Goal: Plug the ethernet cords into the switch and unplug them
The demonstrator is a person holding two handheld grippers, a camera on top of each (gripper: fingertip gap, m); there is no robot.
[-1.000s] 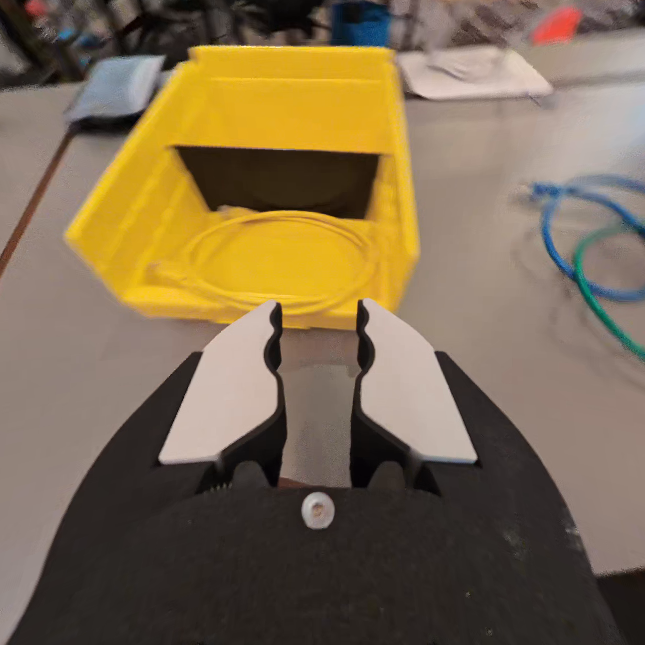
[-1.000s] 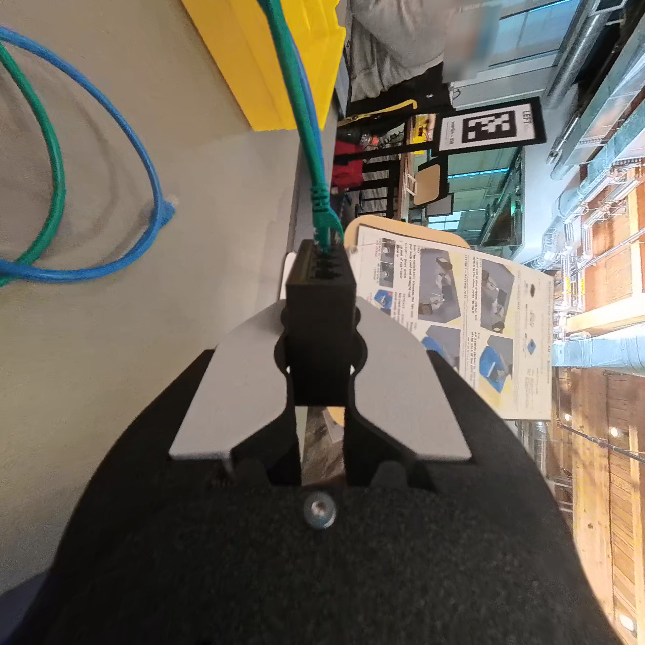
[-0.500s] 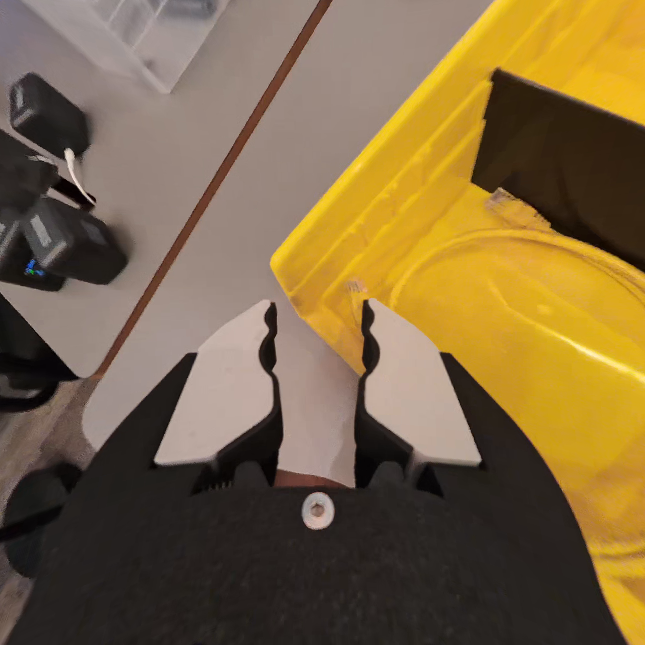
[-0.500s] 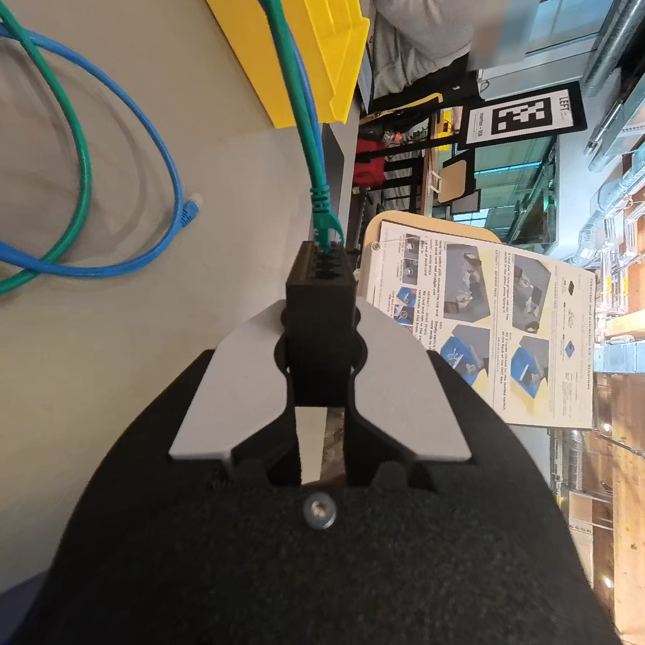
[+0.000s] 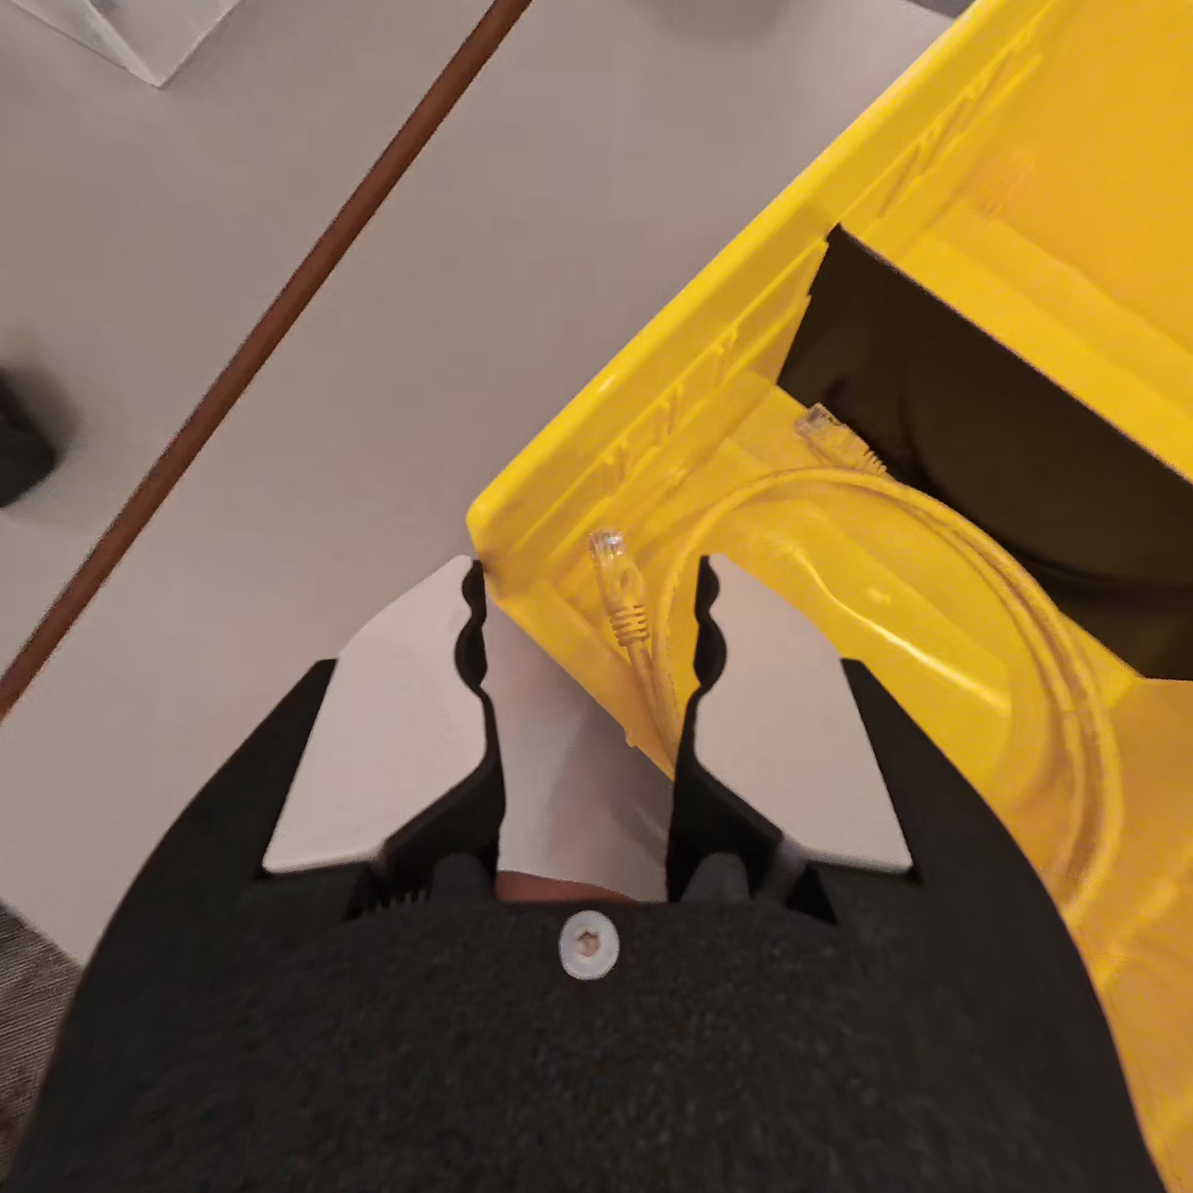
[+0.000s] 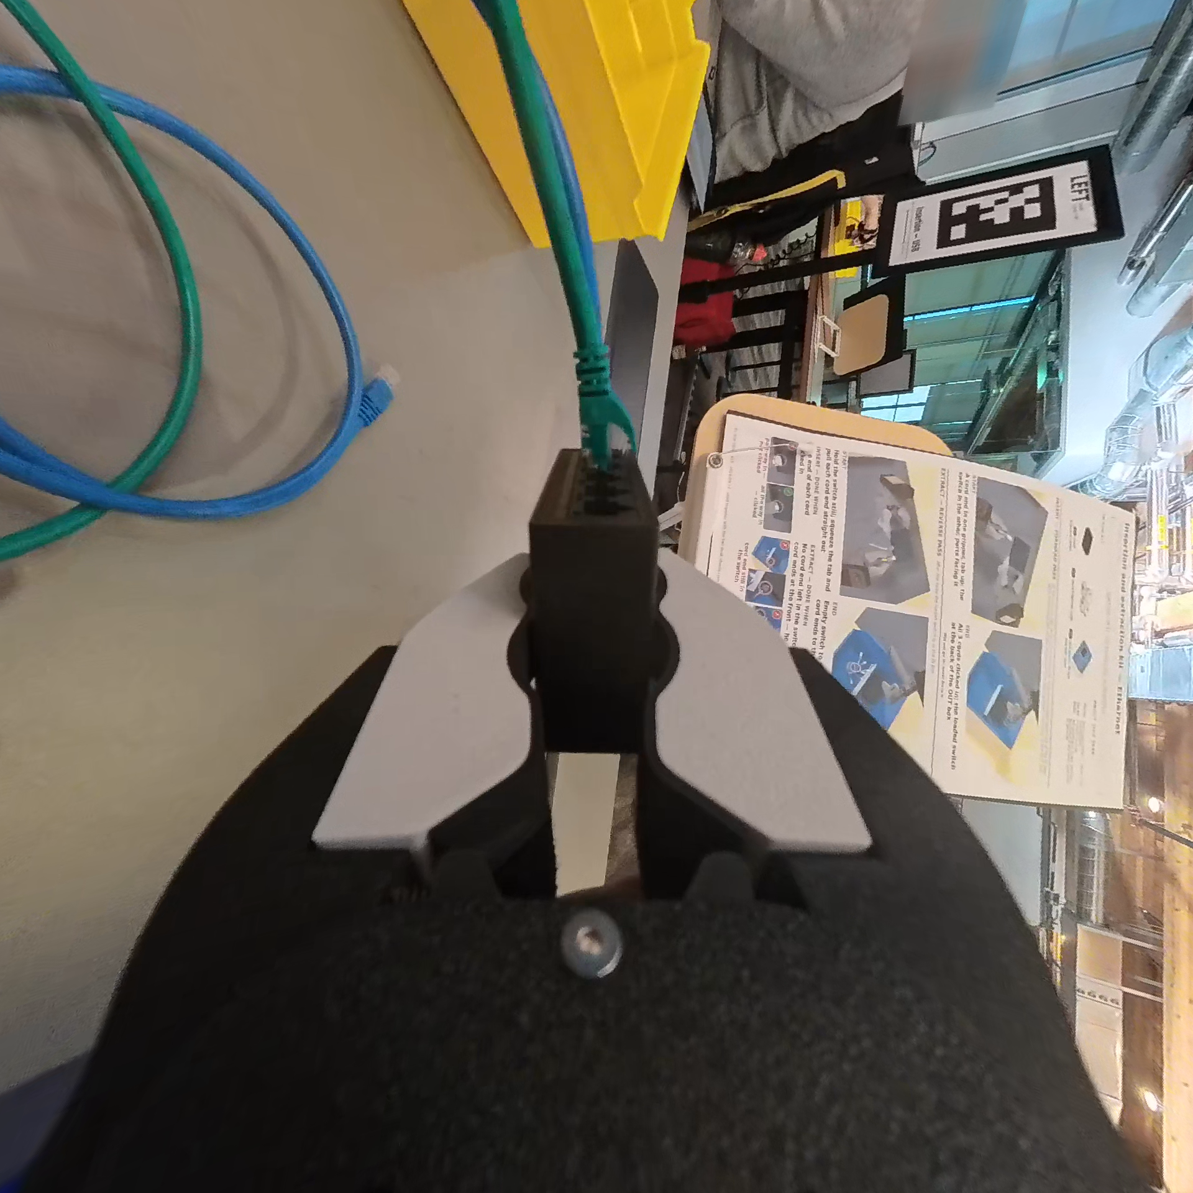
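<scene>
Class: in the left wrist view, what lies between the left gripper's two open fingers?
Left wrist view: the yellow bin's near corner and the yellow cord's plug.

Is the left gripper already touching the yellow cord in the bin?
Apart. In the left wrist view the left gripper is open above the bin, and the yellow cord lies between the jaws with gaps on both sides.

Glossy moulded plastic yellow bin holding a smooth yellow cord with clear plastic plugs; matt black plastic switch; smooth matt grey table edged in brown, wood-like trim; glossy paper instruction sheet
</scene>
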